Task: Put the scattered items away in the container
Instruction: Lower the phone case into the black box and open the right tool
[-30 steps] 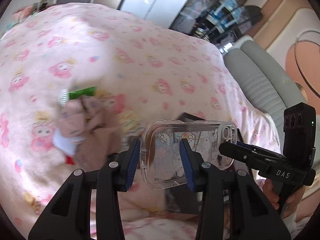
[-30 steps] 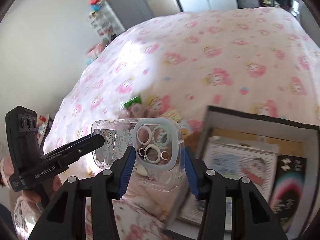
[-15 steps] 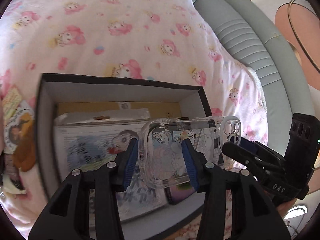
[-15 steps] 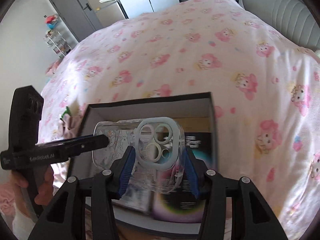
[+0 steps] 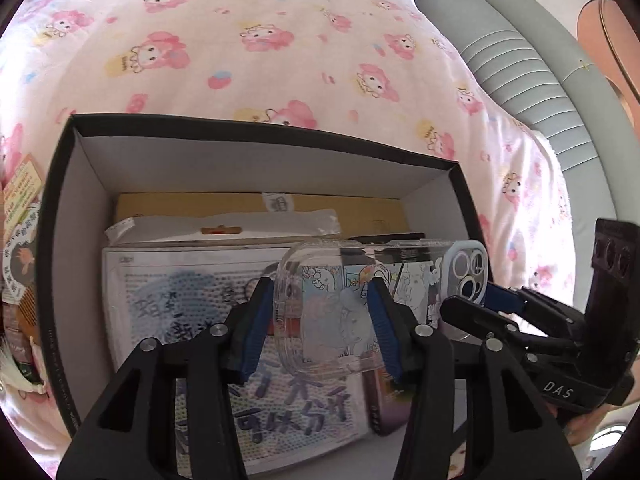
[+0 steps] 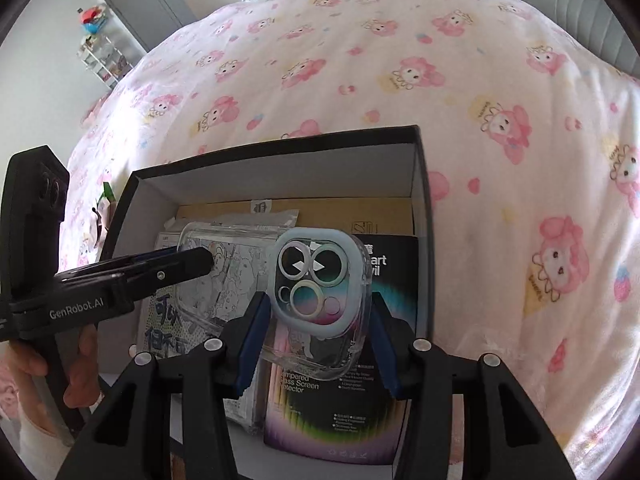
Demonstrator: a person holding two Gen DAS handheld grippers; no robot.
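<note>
One clear cartoon-printed phone case

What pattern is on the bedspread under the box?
The bedspread is pale pink with repeated pink cartoon bunny figures, shown best in the right wrist view.

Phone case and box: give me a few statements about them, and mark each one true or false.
1. The phone case is clear, with cartoon drawings. True.
2. The box is empty. False: packets already lie inside, among them a black screen protector pack.
3. The right gripper holds the case at its camera-cutout end, over the open box. True.
4. The box stands on a bare wooden table. False: it stands on a pink cartoon-print bedspread.
</note>
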